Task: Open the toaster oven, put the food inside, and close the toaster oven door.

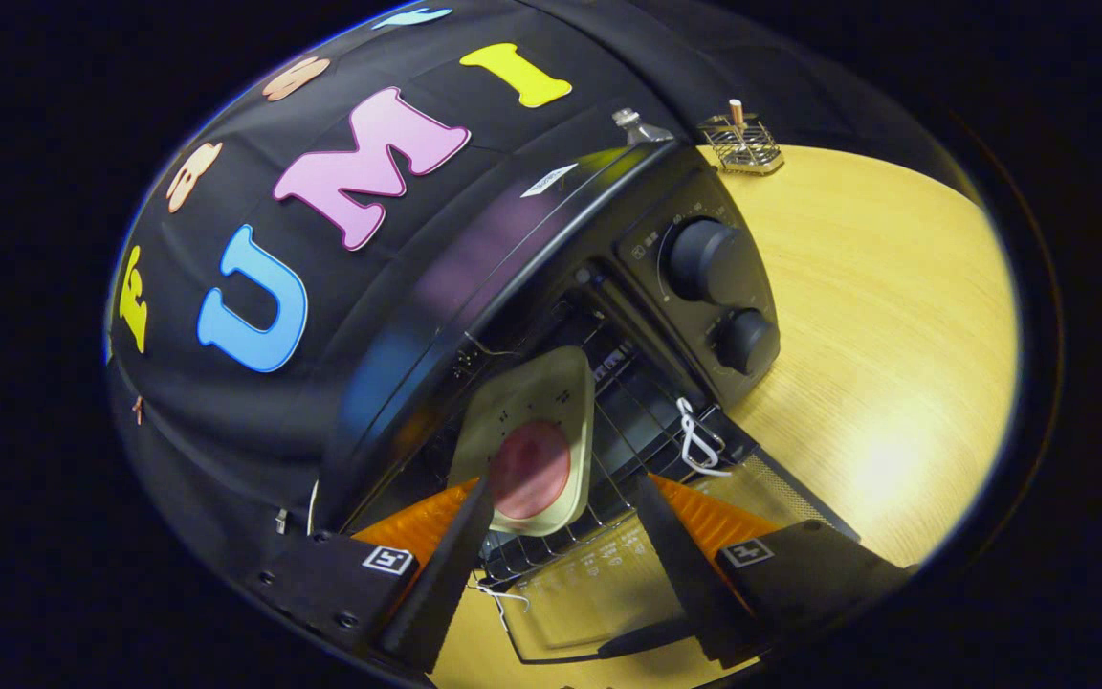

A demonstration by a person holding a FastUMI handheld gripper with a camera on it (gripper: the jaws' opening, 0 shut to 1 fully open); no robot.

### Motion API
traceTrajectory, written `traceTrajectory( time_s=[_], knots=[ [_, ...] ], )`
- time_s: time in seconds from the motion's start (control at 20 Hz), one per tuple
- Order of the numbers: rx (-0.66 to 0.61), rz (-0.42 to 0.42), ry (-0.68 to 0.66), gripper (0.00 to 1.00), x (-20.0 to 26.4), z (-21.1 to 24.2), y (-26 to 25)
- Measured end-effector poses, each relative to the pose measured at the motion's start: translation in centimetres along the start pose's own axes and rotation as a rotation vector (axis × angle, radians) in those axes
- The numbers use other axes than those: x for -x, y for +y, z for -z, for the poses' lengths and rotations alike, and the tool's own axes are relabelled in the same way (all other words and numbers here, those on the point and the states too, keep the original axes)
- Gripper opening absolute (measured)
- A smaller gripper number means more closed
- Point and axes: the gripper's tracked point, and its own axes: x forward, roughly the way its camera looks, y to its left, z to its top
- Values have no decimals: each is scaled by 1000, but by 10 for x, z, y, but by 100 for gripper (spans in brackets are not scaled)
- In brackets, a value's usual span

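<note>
Wooden table [895, 316] bears open toaster oven [666, 287]; jaws parted by plate [537, 431].

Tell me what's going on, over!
Gripper open, fingers apart. Plate of food on the rack inside the toaster oven, between the fingers. Door down, still to close. Nothing blocking.

Gripper [565, 522] rolled hard to one side, so the scene ahead sits tilted. Both fingers reach forward, spread well apart, a wide gap between the tips. One fingertip [474, 507] overlaps the near edge of the tray [537, 431]; contact seems likely but cannot be confirmed from this angle. Other finger [661, 517] stands clear, pressing on nothing. Jaws not clamped.
</note>
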Motion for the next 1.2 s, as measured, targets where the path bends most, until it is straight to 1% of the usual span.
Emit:
traceTrajectory(
  time_s=[0.05,0.2,0.4,0.5,0.6,0.7,0.9,1.0,1.2],
  knots=[
    [3,2,2,97,5,-1,-1],
    [-1,-4,-1,97,16,-7,0],
    [58,3,16,99,39,-4,-6],
    [125,23,35,98,51,4,-17],
    [210,56,102,98,60,26,-32],
    [309,68,159,99,71,45,-44],
    [501,90,198,99,92,70,-64],
    [582,133,243,99,101,85,-83],
    [669,199,300,99,98,100,-111]
  ],
)
